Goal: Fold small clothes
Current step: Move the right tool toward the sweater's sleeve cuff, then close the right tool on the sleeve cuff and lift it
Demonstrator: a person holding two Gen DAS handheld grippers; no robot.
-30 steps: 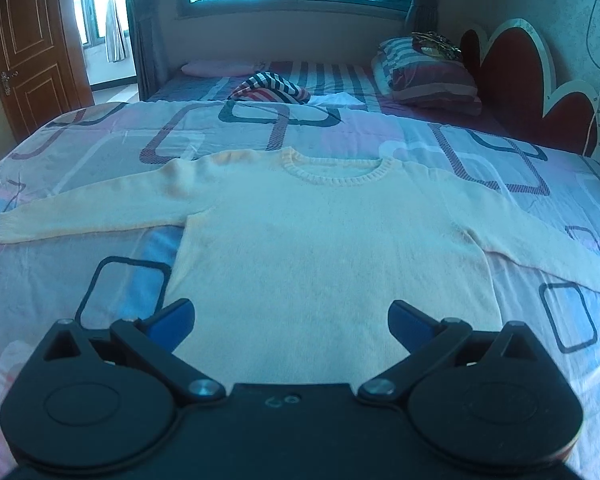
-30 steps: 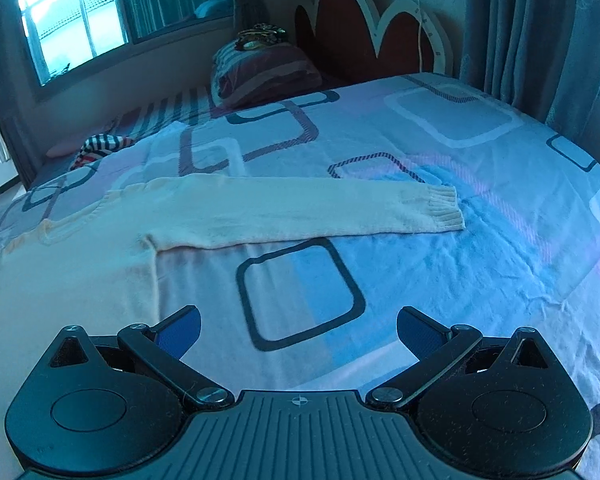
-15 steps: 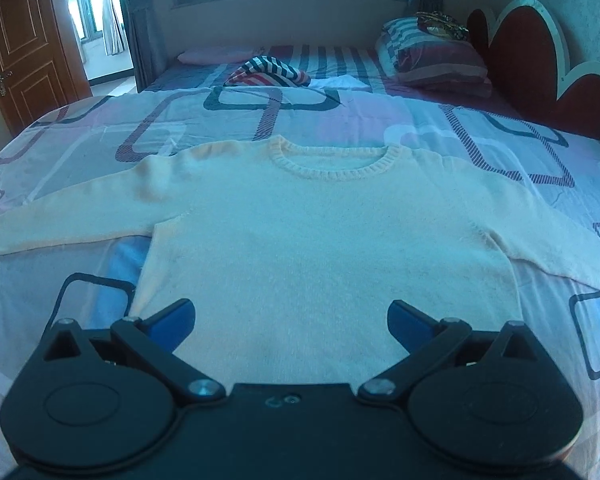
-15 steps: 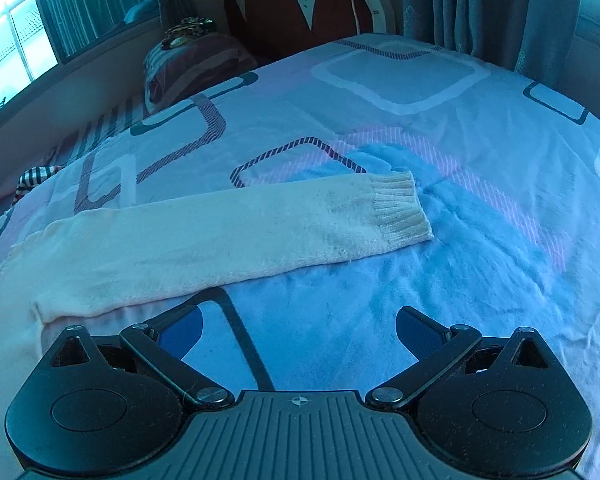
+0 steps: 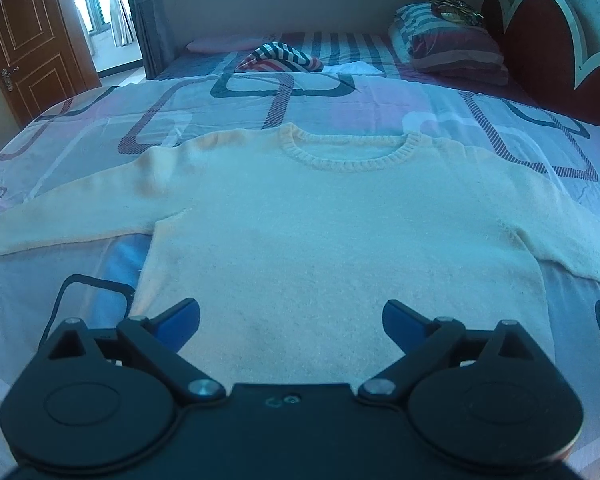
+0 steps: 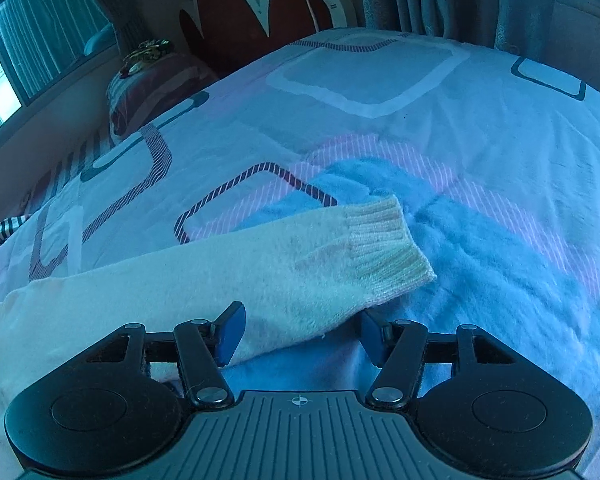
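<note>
One cream sweater (image 5: 332,232) lies flat and face up on the bed (image 5: 100,152), neckline away from the person, both sleeves spread out to the sides. The right sleeve (image 6: 228,276) runs out from the sweater's body across the patterned cover, its ribbed cuff (image 6: 384,244) at the far end.

The right gripper (image 6: 300,332) sits low over that sleeve, just short of the cuff. Its jaws have just been closing and now stand partly apart with the sleeve's near edge between them; the blue pads (image 6: 232,330) do not yet look pressed into the knit. The left gripper (image 5: 292,320) hovers over the sweater's lower body with its jaws wide apart and nothing in them.

From here, the likely trouble is a poor bite. The jaws straddle only the near edge of the sleeve, so they may pinch a single layer or a tuft of fuzz, and the sleeve could slip out when lifted. Closing too deep could also catch the bed cover beneath and drag it along with the sleeve. With the left gripper holding nothing down, a pull on the sleeve may shift or wrinkle the sweater's body.

Counted: one sweater, two sleeves, one cuff in view, two grippers. Beyond the sweater lie a striped garment (image 5: 280,58) and a pillow (image 5: 452,52).
</note>
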